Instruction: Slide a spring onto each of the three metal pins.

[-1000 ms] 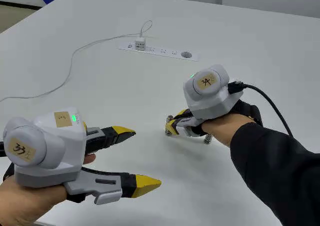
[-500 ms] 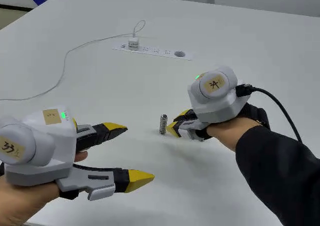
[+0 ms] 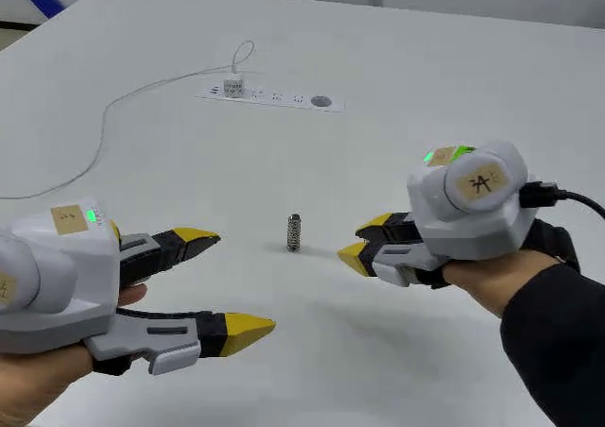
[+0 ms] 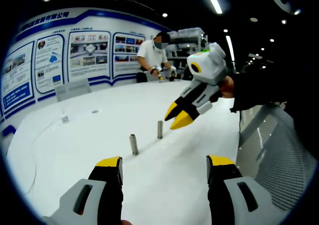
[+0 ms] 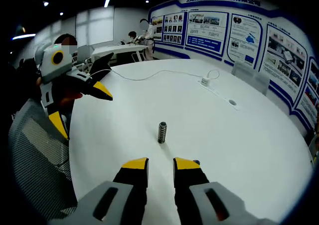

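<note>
Spring (image 3: 294, 232) stood upright well in from every edge of the white bench (image 3: 454, 77), between the two grippers and touched by neither; whether a pin ran through it was too small to tell. The left gripper (image 3: 241, 281) hovered toward the bench's near edge with its jaws spread wide and empty. The right gripper (image 3: 365, 239), just beside the spring, had its jaws only narrowly parted, holding nothing.

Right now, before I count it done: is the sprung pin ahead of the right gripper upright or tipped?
Upright: the pin stands straight on the table, spring around it, clear of the right gripper.
</note>
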### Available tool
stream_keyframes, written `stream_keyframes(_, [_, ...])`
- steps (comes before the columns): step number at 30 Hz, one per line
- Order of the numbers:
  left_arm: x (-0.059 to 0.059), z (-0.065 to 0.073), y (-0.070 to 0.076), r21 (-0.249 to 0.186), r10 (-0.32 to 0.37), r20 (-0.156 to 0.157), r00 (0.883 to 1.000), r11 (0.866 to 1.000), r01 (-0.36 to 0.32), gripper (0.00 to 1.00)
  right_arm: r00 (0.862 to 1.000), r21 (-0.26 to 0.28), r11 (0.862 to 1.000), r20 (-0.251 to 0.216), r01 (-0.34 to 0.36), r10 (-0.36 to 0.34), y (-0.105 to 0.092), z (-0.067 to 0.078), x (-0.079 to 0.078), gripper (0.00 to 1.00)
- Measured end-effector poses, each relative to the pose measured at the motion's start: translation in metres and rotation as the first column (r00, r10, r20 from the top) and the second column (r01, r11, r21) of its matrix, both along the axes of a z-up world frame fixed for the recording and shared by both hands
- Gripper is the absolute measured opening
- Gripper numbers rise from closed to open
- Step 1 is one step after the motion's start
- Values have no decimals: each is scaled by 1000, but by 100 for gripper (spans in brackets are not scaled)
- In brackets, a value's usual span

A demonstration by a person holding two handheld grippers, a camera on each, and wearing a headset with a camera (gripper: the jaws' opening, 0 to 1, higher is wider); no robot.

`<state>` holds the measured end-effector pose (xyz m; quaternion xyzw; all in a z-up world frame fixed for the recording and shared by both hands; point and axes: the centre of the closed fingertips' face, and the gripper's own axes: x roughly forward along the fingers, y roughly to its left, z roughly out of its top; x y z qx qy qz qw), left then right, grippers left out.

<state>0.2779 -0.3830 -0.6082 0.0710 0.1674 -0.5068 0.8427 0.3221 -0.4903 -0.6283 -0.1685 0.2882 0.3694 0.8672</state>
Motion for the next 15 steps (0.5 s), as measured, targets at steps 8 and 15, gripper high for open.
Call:
stream_keyframes(8, [0,-1,1,0,4,-4,1000,1000,-4,70,999,10,999,9,48,-48,-38,5,-24,23])
stream_keyframes(15, [-3,-4,1,23,-8,-7,1000,1000,8,71,995,30,994,18,102,-102,-73,6,-40,25])
